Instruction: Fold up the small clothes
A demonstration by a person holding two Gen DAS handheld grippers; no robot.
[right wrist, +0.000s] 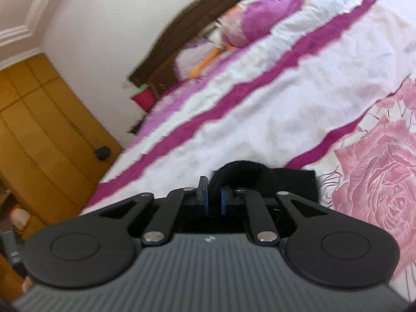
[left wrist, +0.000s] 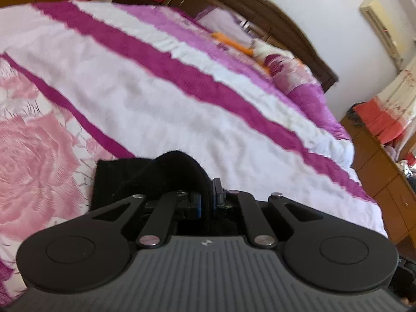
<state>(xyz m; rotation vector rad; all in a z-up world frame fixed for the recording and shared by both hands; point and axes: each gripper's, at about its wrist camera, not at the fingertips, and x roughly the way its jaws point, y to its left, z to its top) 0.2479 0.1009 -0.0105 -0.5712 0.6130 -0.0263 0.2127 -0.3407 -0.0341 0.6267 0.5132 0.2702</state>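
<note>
Folding is mid-step, we judge: the black garment [left wrist: 145, 174] hangs pinched at both ends above the bed [left wrist: 156, 98]. Our left hand-held gripper [left wrist: 206, 200] is clenched on one edge, our right hand-held gripper [right wrist: 214, 197] on the other. Both tilt toward the headboard [left wrist: 273, 18]. Next we should bring the edges together and lay them down.

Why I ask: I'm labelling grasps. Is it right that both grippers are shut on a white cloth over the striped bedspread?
Wrong in one respect: the cloth is black, not white, as both wrist views show. The left gripper and right gripper are both shut on it over the striped bedspread.
</note>
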